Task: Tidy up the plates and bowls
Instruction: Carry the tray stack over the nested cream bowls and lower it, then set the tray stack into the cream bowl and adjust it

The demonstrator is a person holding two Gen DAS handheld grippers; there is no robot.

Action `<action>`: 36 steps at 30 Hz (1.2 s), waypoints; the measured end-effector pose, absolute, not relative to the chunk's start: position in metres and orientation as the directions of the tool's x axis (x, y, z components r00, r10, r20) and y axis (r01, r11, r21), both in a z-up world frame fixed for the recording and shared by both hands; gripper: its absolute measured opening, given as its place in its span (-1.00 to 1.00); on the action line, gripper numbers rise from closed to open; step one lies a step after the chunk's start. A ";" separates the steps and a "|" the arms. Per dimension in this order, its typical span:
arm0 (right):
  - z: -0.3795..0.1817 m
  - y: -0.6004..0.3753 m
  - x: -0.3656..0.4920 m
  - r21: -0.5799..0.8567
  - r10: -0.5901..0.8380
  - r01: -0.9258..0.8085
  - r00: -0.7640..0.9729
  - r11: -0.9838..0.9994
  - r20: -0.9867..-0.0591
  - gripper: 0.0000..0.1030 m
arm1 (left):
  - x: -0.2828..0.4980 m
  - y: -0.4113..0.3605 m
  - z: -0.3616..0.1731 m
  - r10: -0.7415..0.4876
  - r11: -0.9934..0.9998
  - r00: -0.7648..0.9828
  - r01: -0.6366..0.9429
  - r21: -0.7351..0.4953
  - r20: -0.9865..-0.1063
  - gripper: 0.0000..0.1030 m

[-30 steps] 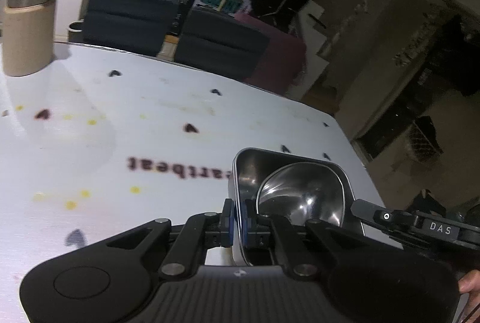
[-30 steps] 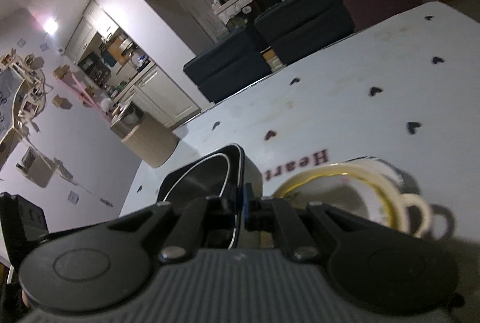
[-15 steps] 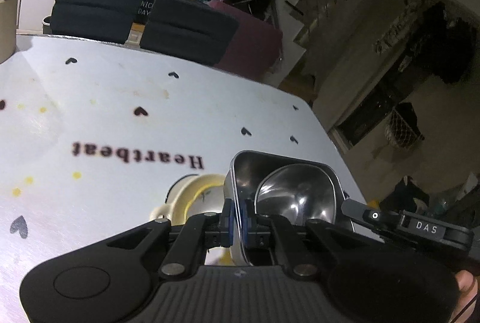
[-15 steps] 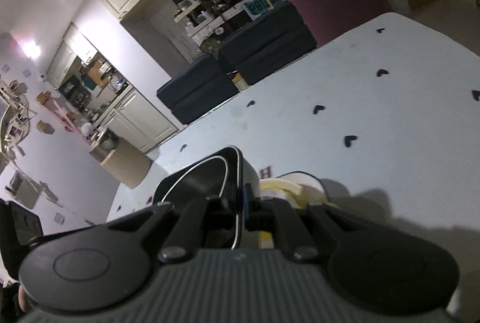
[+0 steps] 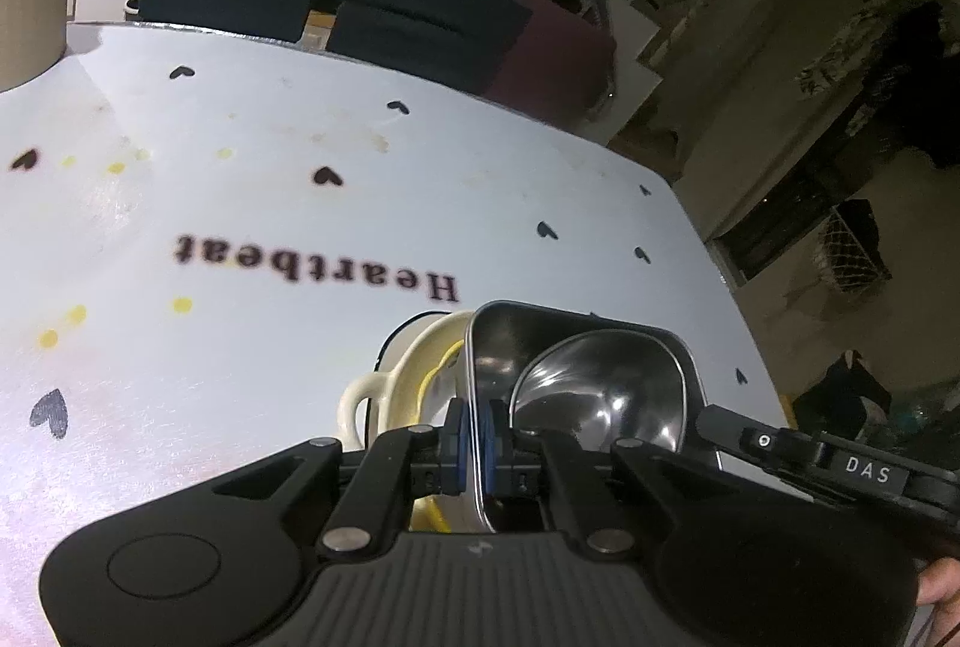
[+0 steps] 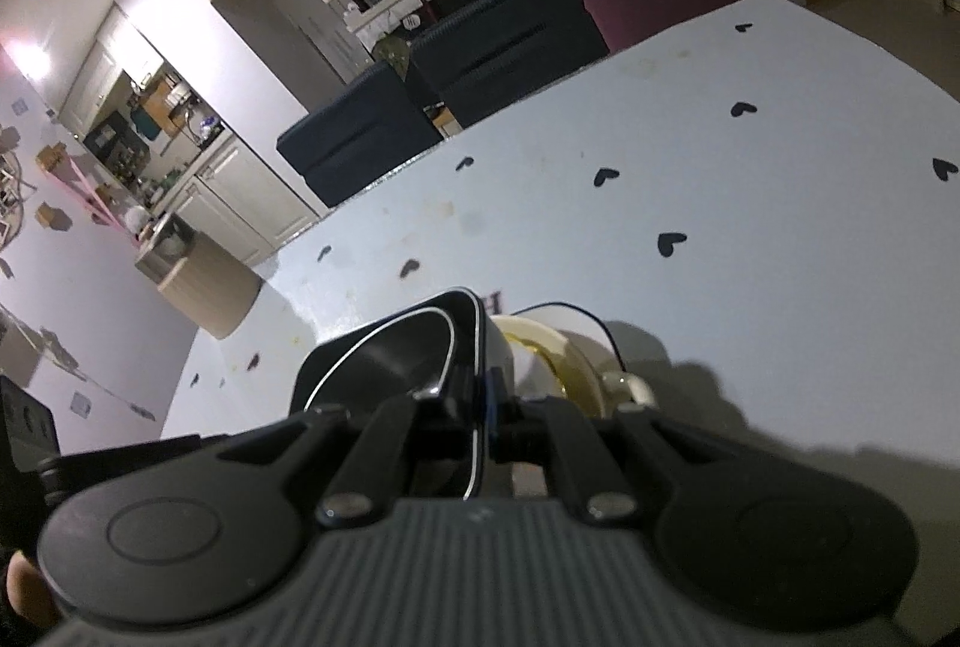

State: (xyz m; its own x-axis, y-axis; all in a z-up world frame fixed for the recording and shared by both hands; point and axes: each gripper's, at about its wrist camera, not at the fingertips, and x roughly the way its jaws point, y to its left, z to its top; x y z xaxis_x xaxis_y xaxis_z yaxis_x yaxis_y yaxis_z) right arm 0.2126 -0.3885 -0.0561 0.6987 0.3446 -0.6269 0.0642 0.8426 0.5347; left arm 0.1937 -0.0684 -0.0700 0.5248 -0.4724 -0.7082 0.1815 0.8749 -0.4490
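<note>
A square steel bowl (image 5: 600,389) with rounded corners hangs over the white table, held from both sides. My left gripper (image 5: 477,443) is shut on its left rim, and my right gripper (image 6: 480,407) is shut on its right rim (image 6: 474,347). Directly beneath and partly hidden by it sits a cream ceramic bowl (image 5: 414,377) with small handles and a yellow inner band, also in the right wrist view (image 6: 558,353). The steel bowl overlaps the cream bowl; whether they touch I cannot tell.
The white tabletop (image 5: 240,203) carries black hearts and the word "Heartbeat". A tan canister (image 6: 204,287) stands at the far left corner. Dark blue chairs (image 5: 420,23) line the far edge. The table's right edge (image 5: 708,251) drops to the floor.
Both grippers carried the steel bowl across and down the table. The cream bowl, first beside it, now lies under it and is largely covered.
</note>
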 end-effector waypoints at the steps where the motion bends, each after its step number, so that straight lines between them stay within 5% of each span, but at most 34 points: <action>1: -0.056 -0.387 0.213 0.530 0.341 0.066 0.697 0.845 -0.631 -0.90 | 0.195 -0.069 -0.071 -0.469 0.877 0.521 0.179 -0.446 -0.713 -0.90; 36: -0.068 -0.383 0.224 0.462 0.274 0.147 0.636 0.875 -0.721 -0.84 | 0.200 -0.079 -0.080 -0.442 0.893 0.496 0.163 -0.420 -0.747 -0.88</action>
